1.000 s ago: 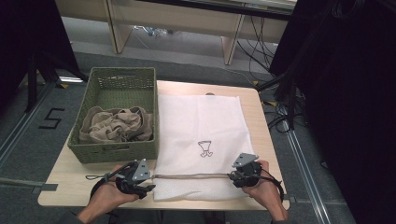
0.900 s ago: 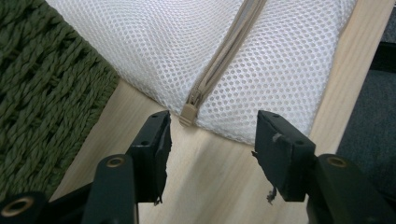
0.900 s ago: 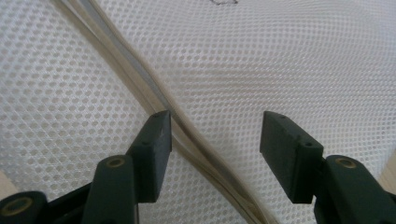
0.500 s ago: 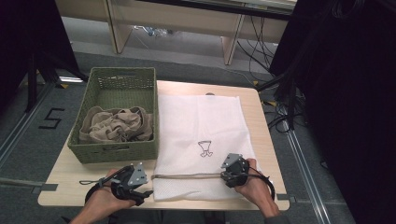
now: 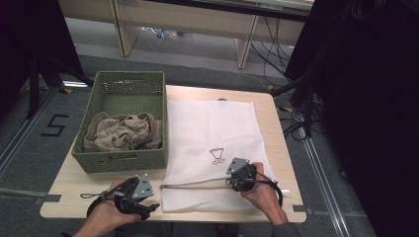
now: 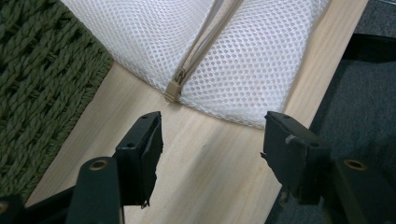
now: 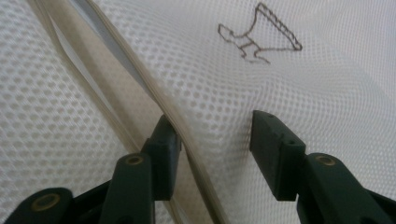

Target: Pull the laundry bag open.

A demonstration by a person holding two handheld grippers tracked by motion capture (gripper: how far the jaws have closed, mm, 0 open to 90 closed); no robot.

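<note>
White mesh, a zippered laundry bag (image 5: 212,148), lies flat on the pale tabletop (image 5: 276,133) just beside a green woven basket (image 5: 123,89) holding crumpled beige cloth (image 5: 123,133). Since a second ago the right tongs (image 5: 236,178) have slid inward along the tan zipper (image 5: 195,184) from the bag's near right corner toward its middle, and their jaws have just been closing; in the right gripper view they straddle the upper lip of the opened zipper with a fold of mesh between them, yet a gap shows at the right pad, so I judge they are not yet pinching. The left tongs (image 5: 148,207) have drawn back off the bag's left edge and have just been opening; in the left gripper view they stand wide over bare wood with nothing between them, the zipper pull (image 6: 173,88) just ahead at the bag's corner. That suggests the unzipping is finished and the next job is lifting the mouth open, probably so the cloth from the basket can go in.
</note>
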